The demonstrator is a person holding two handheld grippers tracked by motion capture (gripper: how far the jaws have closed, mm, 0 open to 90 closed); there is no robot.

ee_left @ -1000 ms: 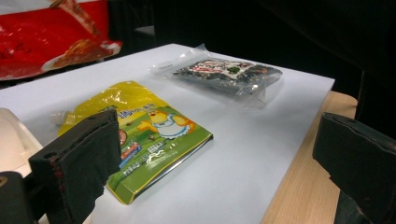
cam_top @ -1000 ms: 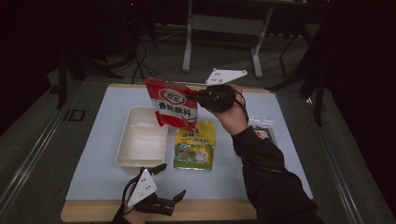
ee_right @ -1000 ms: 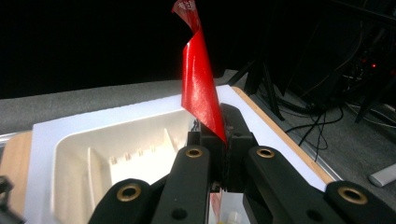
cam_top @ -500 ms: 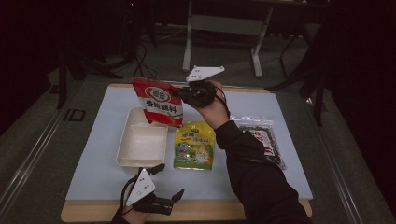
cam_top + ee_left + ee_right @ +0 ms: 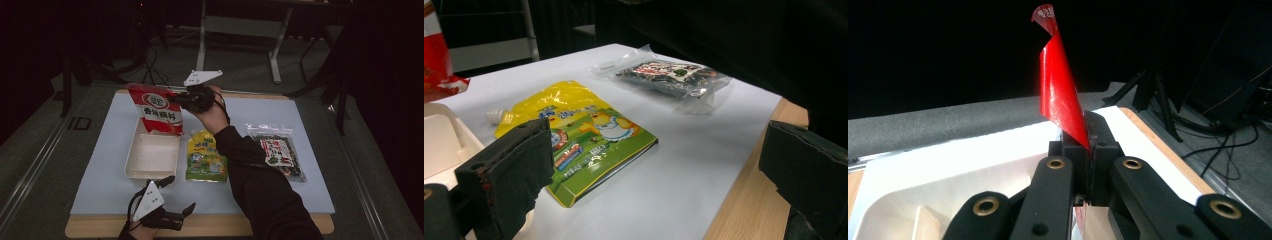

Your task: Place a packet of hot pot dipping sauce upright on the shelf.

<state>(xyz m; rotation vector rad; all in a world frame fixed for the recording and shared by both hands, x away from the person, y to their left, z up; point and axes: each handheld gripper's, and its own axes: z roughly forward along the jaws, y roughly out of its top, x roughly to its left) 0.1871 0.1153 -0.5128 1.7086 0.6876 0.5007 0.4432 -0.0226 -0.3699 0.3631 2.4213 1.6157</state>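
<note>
Item 1. Right gripper (image 5: 176, 98): held up over the far half of the table, jaws clamped on the right edge of the red pouch (image 5: 156, 109). In the right gripper view the two jaws press flat together on a thin red strip of that pouch (image 5: 1060, 97), which rises curled above them.

Item 2. Red pouch: hangs upright in the air from the right gripper, printed face toward the high camera, white oval label near its top. Its lower edge hangs over the far end of the white tray (image 5: 152, 157); whether it touches the tray cannot be told.

Item 3. White tray: shallow, rectangular, on the pale mat (image 5: 100, 165), at about 6 o'clock from the pouch. The tray's bare inside (image 5: 948, 200) lies below the jaws in the right gripper view.

Item 4. Yellow-green spout pouch (image 5: 206, 157): flat on the mat, just beside the tray at its 3 o'clock, spout end toward 12 o'clock. In the left gripper view it (image 5: 584, 137) lies between the jaws and beyond them.

Item 5. Clear packet of dark contents (image 5: 276, 152): flat on the mat, at 3 o'clock from the spout pouch, beyond the person's right sleeve (image 5: 260, 185).

Item 6. Left gripper (image 5: 180, 196): low at the near edge of the table, at 6 o'clock from the tray, jaws standing wide apart with nothing between them.
</note>
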